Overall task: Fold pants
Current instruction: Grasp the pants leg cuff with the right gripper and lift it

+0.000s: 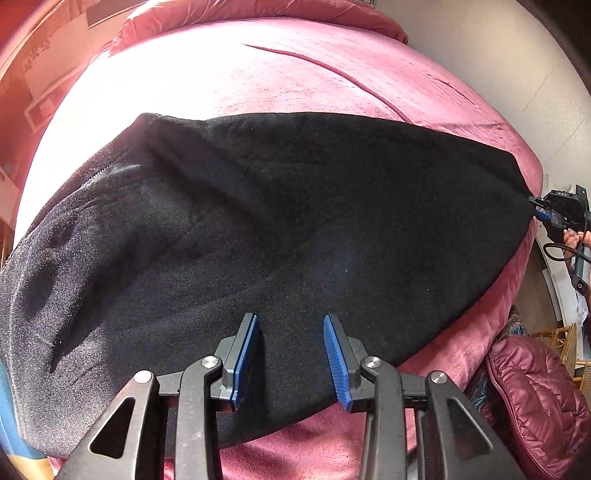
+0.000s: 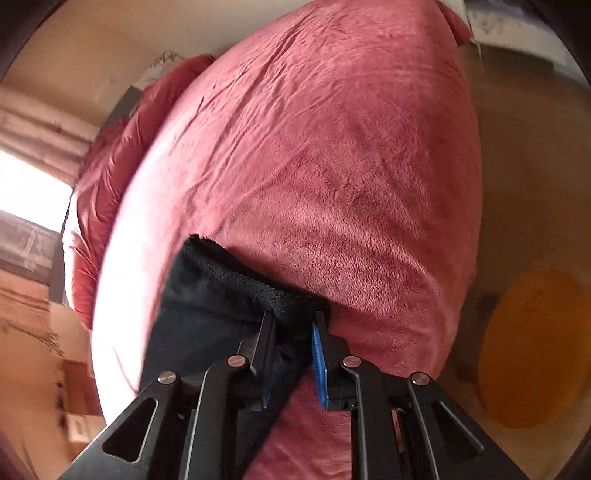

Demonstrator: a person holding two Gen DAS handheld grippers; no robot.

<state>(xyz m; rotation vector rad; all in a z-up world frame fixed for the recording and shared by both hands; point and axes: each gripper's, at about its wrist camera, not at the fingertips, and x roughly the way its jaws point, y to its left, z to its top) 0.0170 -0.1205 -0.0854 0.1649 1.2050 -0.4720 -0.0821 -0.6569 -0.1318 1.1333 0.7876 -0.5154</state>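
Note:
Black fleece pants [image 1: 258, 229] lie spread across a pink bed cover [image 1: 295, 74]. My left gripper [image 1: 291, 321] is open, its blue-padded fingers [image 1: 334, 354] apart just above the near edge of the pants. My right gripper [image 2: 293, 321] is shut on a bunched end of the pants [image 2: 221, 288] and holds it over the cover [image 2: 332, 166]. In the left wrist view the right gripper [image 1: 535, 206] shows at the far right, pulling the fabric to a taut point.
A maroon quilted jacket [image 1: 535, 398] lies off the bed's right side. Cardboard boxes [image 2: 70, 369] stand beside the bed. An orange round mat [image 2: 535, 350] lies on the floor. A pink duvet [image 1: 258, 11] is bunched at the bed's far end.

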